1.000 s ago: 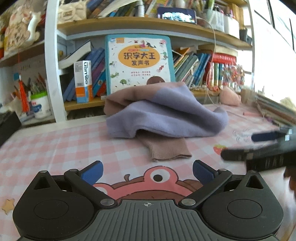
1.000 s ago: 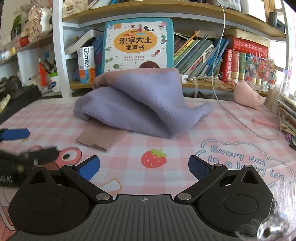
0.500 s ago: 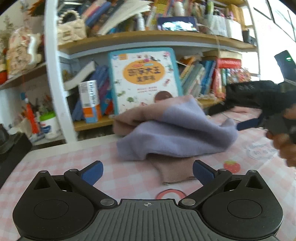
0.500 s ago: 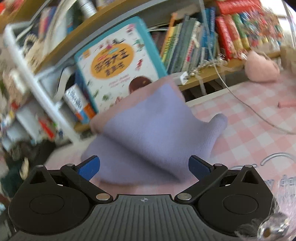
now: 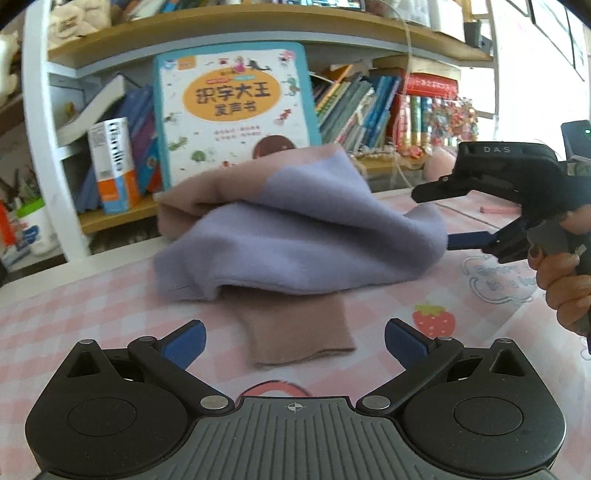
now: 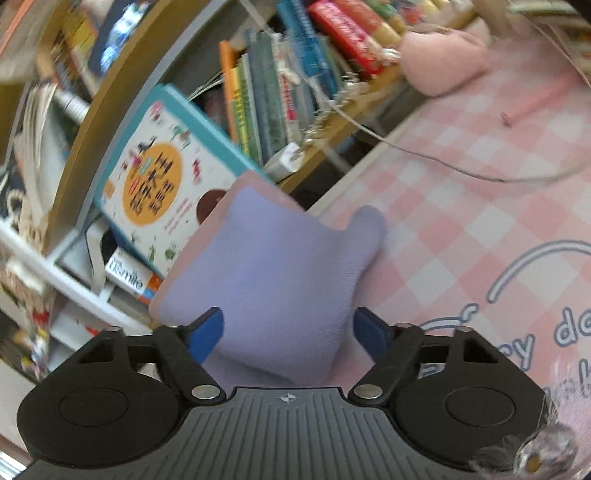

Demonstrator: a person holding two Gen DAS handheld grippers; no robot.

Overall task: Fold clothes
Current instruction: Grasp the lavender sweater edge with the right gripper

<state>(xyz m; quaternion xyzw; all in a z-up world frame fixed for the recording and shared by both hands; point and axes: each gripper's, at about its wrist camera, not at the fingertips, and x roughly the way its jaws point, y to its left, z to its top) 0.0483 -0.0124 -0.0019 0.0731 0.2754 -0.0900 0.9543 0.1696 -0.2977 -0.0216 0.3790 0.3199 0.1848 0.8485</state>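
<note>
A crumpled lilac and dusty-pink sweater (image 5: 295,236) lies in a heap on the pink checked table mat (image 5: 74,317), a pink cuff (image 5: 299,336) sticking out toward me. My left gripper (image 5: 293,345) is open and empty, just short of the cuff. My right gripper (image 6: 288,332) is open, tilted, with the lilac cloth (image 6: 280,273) between its blue pads but not clamped. In the left wrist view the right gripper (image 5: 443,214) comes in from the right at the sweater's right edge.
A bookshelf (image 5: 258,22) stands right behind the sweater, with a large picture book (image 5: 232,110) leaning against it. A pink plush (image 6: 443,55) and a thin cable (image 6: 461,173) lie on the mat at the right.
The right gripper has risen, tilted and moved in onto the sweater's right side. The left gripper has moved closer to the cuff. The sweater has not visibly shifted.
</note>
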